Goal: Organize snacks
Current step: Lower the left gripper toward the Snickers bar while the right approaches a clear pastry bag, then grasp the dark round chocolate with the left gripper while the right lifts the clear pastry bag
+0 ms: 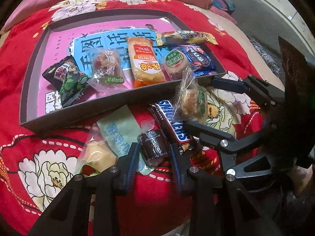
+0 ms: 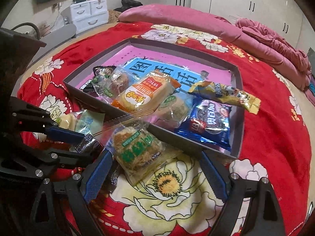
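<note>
A grey box (image 1: 82, 100) with a pink and blue lining lies on the red bedspread and holds several wrapped snacks. Outside its near wall lie a Snickers bar (image 1: 173, 123), a green-labelled pastry (image 1: 194, 102), a pale green packet (image 1: 118, 131) and a small dark brown roll (image 1: 154, 146). My left gripper (image 1: 153, 155) has its jaws around the brown roll, touching both sides. My right gripper (image 2: 155, 167) is open, its fingers on either side of the green-labelled pastry (image 2: 137, 149), not touching it. The right gripper also shows in the left wrist view (image 1: 198, 102).
In the box lie an orange cake packet (image 1: 145, 63), a blue cookie packet (image 2: 208, 122), a yellow packet (image 2: 226, 96) on its far rim, a green-black packet (image 1: 67, 76) and a clear-wrapped one (image 1: 106, 68). A pink quilt (image 2: 256, 33) lies behind.
</note>
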{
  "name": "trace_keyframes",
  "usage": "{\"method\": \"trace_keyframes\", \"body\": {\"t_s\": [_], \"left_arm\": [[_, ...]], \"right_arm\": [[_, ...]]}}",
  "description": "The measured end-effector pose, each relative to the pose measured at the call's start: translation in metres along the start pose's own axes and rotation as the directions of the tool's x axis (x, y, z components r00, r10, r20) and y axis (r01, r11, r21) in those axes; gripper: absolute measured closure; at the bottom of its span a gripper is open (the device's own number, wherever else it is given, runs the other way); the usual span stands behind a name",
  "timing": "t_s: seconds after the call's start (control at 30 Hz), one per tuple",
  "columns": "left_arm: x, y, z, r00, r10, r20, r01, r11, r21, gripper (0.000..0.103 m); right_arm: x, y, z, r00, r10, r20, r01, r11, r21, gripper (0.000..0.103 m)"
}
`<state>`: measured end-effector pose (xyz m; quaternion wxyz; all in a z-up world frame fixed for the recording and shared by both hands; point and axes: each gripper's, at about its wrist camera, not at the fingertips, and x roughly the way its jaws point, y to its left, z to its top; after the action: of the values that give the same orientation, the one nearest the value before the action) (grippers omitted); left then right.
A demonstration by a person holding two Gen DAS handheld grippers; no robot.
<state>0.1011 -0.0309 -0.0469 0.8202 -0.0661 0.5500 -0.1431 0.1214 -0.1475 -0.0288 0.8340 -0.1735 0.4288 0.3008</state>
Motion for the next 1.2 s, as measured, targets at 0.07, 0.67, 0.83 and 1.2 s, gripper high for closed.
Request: {"method": "trace_keyframes", "body": {"t_s": [0.07, 0.67, 0.83, 1.2], "left_arm": [[0.0, 0.0, 0.001, 1.0, -0.001, 0.0, 0.001, 1.0, -0.004, 0.07], [0.0, 0.003, 0.002, 1.0, -0.007, -0.005, 0.007, 1.0, -0.03, 0.07], [0.002, 0.004, 0.004, 1.0, -0.007, -0.003, 0.006, 0.999, -0.043, 0.071], [0.009, -0.006, 0.007, 1.0, 0.03, 0.007, -0.03, 0.999, -0.042, 0.072]], "right_arm": [[0.002, 0.002, 0.0, 1.0, 0.005, -0.004, -0.005, 1.0, -0.005, 0.016], [0.007, -0.012, -0.001, 0.984, 0.175, 0.029, -0.177, 0.972, 0.156, 0.038], [-0.001, -0.024, -0.004, 0.974, 0.217, 0.062, -0.226, 0.947, 0.227, 0.038], [-0.019, -0.039, -0.005, 0.952, 0.272, 0.141, -0.304, 0.9, 0.312, 0.038]]}}
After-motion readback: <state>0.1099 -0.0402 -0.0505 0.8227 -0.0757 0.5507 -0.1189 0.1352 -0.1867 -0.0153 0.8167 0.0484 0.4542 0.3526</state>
